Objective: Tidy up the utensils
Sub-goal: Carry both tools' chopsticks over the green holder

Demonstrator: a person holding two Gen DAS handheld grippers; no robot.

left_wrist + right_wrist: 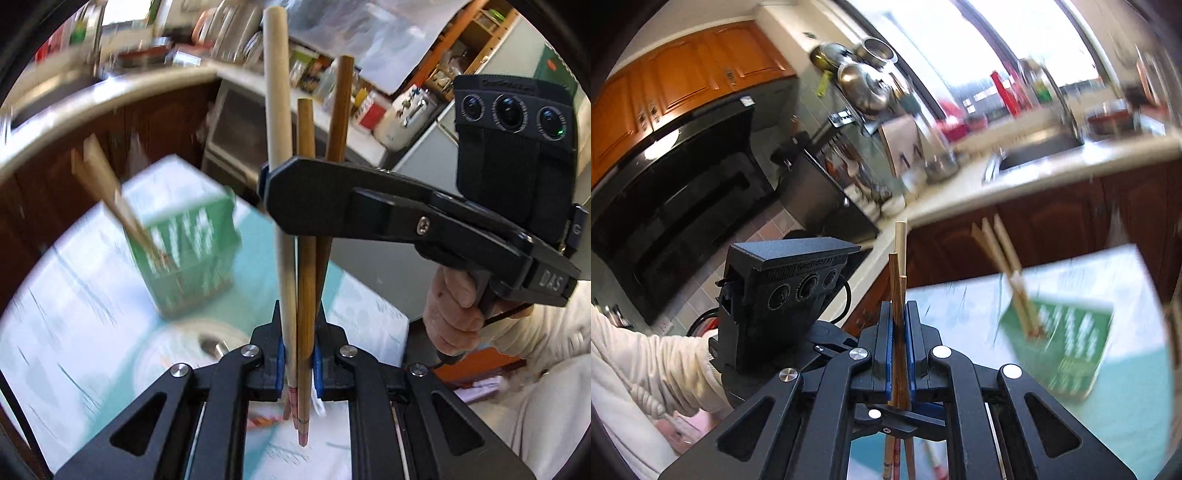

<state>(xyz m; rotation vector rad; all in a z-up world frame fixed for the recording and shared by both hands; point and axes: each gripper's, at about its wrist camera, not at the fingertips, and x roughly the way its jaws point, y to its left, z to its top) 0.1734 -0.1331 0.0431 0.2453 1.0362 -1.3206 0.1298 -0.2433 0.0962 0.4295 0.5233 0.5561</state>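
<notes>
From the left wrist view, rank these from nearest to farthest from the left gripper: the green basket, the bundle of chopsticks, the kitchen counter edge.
1. The bundle of chopsticks: clamped between the left gripper fingers, upright.
2. The green basket: on the table ahead, to the left, blurred, with more chopsticks leaning in it.
3. The kitchen counter edge: beyond the basket, across the upper left.

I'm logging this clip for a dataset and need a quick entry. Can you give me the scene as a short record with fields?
setting: kitchen, table with a pale patterned cloth
left claw: shut on the chopsticks, low on the bundle
right claw: shut on the same bundle, higher up
chopsticks: three, upright, one pale and two brown
green basket: on the table, blurred, more chopsticks leaning out of it
background: counter with a sink
</notes>
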